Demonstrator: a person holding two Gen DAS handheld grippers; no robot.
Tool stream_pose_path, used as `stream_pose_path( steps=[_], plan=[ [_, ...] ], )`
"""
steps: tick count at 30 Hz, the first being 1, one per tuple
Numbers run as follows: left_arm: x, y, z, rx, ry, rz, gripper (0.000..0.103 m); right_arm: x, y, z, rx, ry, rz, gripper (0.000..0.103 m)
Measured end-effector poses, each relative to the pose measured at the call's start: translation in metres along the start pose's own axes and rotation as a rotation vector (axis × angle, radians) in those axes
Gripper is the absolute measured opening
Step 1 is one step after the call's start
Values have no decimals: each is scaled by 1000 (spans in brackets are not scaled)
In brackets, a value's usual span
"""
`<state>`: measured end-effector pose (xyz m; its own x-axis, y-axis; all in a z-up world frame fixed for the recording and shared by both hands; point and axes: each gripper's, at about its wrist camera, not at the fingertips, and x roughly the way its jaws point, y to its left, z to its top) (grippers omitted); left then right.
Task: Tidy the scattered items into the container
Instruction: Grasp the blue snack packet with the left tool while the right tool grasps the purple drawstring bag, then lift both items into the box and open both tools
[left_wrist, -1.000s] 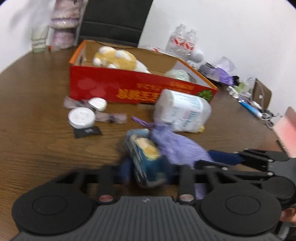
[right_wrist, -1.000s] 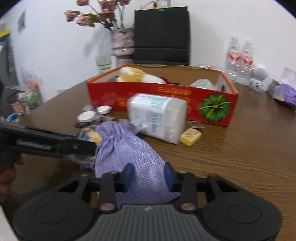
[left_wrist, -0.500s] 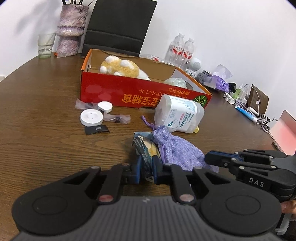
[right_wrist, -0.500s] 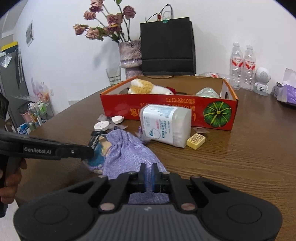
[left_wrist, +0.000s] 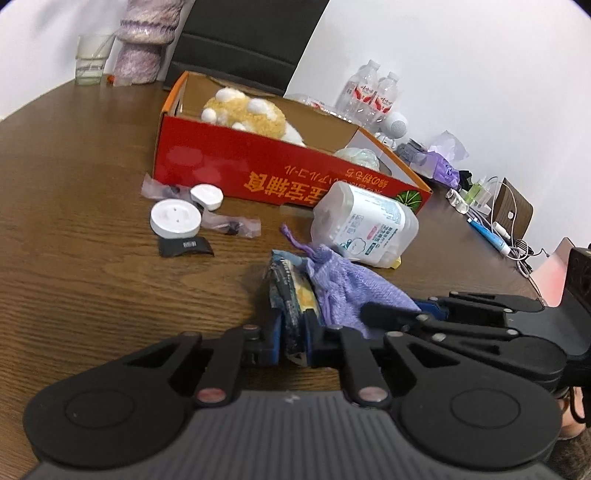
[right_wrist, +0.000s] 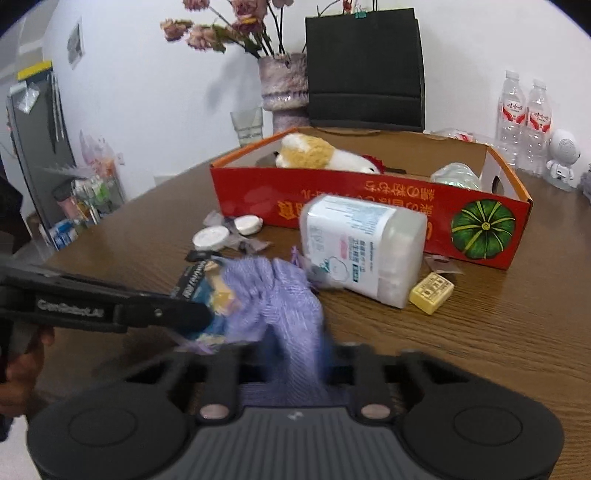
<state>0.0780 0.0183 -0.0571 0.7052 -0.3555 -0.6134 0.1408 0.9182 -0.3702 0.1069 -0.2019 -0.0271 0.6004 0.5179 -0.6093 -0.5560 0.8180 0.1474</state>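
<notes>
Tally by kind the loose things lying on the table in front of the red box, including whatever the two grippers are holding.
White round discs: 2
Clear plastic wrappers: 2
Black tag: 1
Translucent jar with printed label: 1
Yellow block: 1
Purple drawstring pouch, in the right gripper: 1
Blue and yellow snack packet, in the left gripper: 1
Total: 9

even indoor light, fisheye-bent edges, dark corners, motion blur in the right view.
</notes>
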Motion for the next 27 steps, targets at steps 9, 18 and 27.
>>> stream_pose_path(
  steps=[9, 18, 27],
  plan=[
    [-41, -9, 9, 61, -119, -46, 9, -41, -7, 0, 91, -103, 38, 9],
    [-69, -20, 66, 88, -268, -87, 9, -80, -10, 54, 50, -307, 23, 9],
    [-5, -29, 163, 71, -293, -120, 9, -35, -54, 144, 69, -373, -76, 9]
  ],
)
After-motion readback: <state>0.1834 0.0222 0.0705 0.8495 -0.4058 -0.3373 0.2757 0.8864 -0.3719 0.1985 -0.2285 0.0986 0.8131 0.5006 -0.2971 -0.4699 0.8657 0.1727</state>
